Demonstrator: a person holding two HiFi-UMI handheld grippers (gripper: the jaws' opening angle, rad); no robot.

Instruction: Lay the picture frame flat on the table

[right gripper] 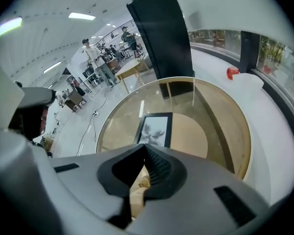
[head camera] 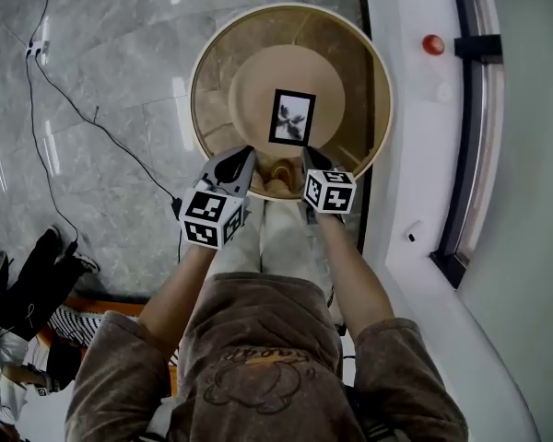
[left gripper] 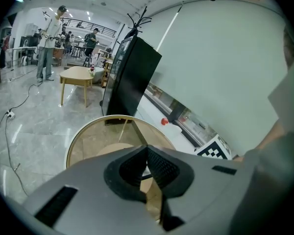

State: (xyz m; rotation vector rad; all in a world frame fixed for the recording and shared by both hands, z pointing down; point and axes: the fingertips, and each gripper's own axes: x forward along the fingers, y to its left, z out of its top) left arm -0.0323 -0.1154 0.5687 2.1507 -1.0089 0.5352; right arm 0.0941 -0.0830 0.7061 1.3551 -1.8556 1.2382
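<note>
Black rectangular picture frame (head camera: 292, 117) lies flat on round glass desk (head camera: 214, 74) — left tongs (head camera: 243, 159) and right tongs (head camera: 311, 161) closed, empty; best lifted straight clear.

I am looking steeply down on a round table (head camera: 195, 79): a clear glass top set inside a pale wooden rim, with a round tan base and wooden struts showing through the glass from below. One frame (head camera: 291, 117) lies flat on the glass near the middle, a black-edged rectangle with its grey picture facing up. The table stands on a glossy grey stone floor (head camera: 111, 53), and a thin black cable (head camera: 96, 115) trails over that floor to the table's left.
</note>
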